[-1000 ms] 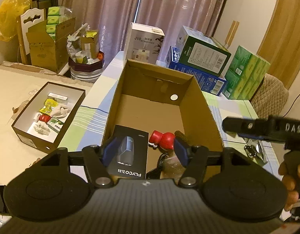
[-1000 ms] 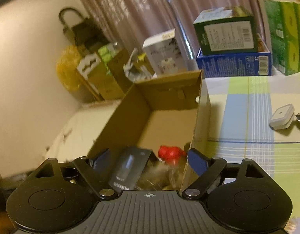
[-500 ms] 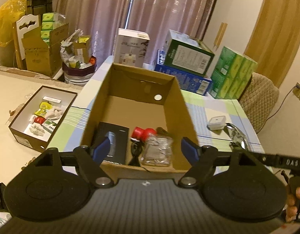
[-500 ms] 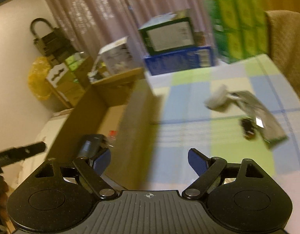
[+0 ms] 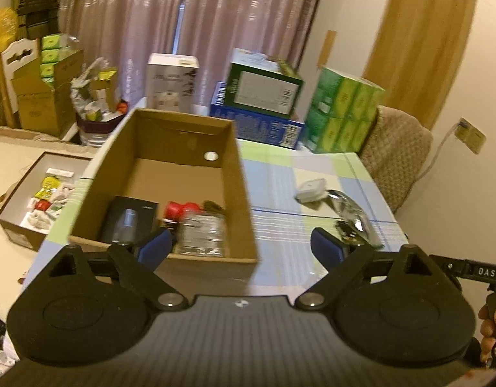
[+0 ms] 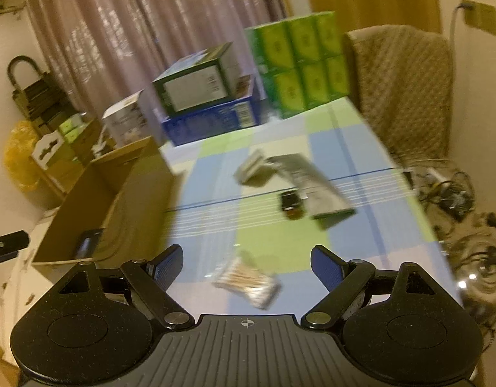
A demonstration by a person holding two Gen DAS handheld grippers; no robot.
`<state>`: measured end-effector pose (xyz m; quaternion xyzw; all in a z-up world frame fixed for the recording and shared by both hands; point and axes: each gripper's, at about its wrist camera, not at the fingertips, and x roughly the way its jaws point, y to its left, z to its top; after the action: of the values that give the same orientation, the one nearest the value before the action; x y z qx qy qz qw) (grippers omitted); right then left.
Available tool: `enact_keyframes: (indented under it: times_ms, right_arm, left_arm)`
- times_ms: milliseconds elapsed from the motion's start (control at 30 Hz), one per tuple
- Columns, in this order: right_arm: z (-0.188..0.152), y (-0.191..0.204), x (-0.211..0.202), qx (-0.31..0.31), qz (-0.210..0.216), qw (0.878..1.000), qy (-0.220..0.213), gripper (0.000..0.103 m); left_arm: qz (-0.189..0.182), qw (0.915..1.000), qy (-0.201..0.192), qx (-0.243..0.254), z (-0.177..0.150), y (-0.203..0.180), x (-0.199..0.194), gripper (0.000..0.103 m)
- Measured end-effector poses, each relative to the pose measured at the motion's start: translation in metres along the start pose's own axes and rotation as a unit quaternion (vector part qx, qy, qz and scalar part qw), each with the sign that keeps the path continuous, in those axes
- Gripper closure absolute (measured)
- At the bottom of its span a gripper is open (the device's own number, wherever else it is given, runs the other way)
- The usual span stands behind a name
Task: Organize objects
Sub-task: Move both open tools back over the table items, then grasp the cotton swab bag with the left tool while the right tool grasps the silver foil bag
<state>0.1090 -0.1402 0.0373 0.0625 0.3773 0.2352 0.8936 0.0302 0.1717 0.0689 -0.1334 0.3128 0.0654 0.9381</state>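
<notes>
One swab packet (image 6: 248, 282) between open fingers (image 6: 325, 266)

Mauve curtains (image 5: 189, 32) behind; padded chair (image 5: 396, 154) right; cream wall (image 5: 467, 96)

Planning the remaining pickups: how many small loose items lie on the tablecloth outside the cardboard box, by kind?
Packets: 2, silvery packet, cotton-swab packet
White block: 1
Small dark object: 1
Total: 4
</notes>
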Motion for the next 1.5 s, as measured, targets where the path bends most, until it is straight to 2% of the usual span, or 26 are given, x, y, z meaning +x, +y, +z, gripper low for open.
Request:
enact_keyframes:
  times_ms: [200,367,967,1200,1267,1400,1500]
  right_arm:
    - [-0.005,-0.033,-0.020,0.018,-0.024,0.999,-0.013,0.019]
    - [-0.008,-0.054,-0.030,0.032,-0.034,0.999,-0.020,0.019]
    - [-0.004,-0.113,-0.012,0.029,-0.064,0.997,-0.006,0.019]
    - [-0.001,-0.130,0.012,0.034,-0.076,0.997,0.006,0.019]
    - [0.001,-0.134,0.019,0.034,-0.077,0.996,0.009,0.019]
    - [0.005,-0.138,0.034,0.029,-0.079,0.996,0.015,0.019]
    - [0.007,-0.140,0.042,0.029,-0.087,0.996,0.010,0.019]
  left_arm:
    - [-0.029,0.9991,0.011,0.028,-0.010,-0.041,0.004,0.003]
    - [-0.041,0.9976,0.033,0.045,-0.026,-0.071,0.017,0.003]
    - [-0.067,0.9900,0.123,0.019,-0.071,-0.123,0.107,0.004]
    - [-0.073,0.9839,0.161,0.026,-0.081,-0.139,0.150,0.016]
    - [-0.077,0.9825,0.168,0.019,-0.083,-0.140,0.161,0.017]
    - [-0.081,0.9802,0.181,0.013,-0.086,-0.141,0.182,0.032]
    - [-0.089,0.9774,0.192,0.005,-0.088,-0.141,0.197,0.033]
